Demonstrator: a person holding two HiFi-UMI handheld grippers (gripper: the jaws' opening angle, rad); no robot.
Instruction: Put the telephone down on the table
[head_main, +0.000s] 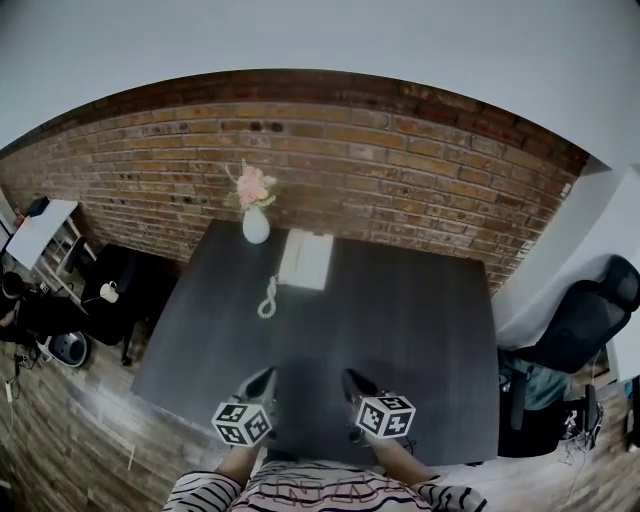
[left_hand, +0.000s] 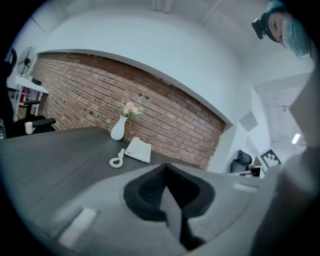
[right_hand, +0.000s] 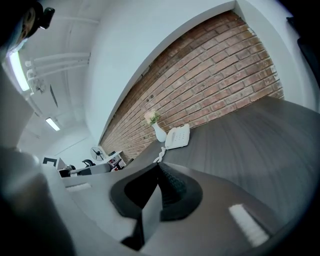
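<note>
A white telephone (head_main: 306, 258) lies flat on the dark table (head_main: 400, 340) near its far edge, its coiled cord (head_main: 268, 298) trailing toward me. It also shows in the left gripper view as the telephone (left_hand: 138, 149) and in the right gripper view as the telephone (right_hand: 178, 136). My left gripper (head_main: 268, 378) and right gripper (head_main: 352, 381) hover side by side over the table's near edge, well short of the phone. Both are shut, jaws together with nothing between them.
A white vase with pink flowers (head_main: 254, 208) stands just left of the phone, against the brick wall (head_main: 400, 170). A black office chair (head_main: 585, 320) sits at the right of the table, another chair and a white shelf (head_main: 40, 232) at the left.
</note>
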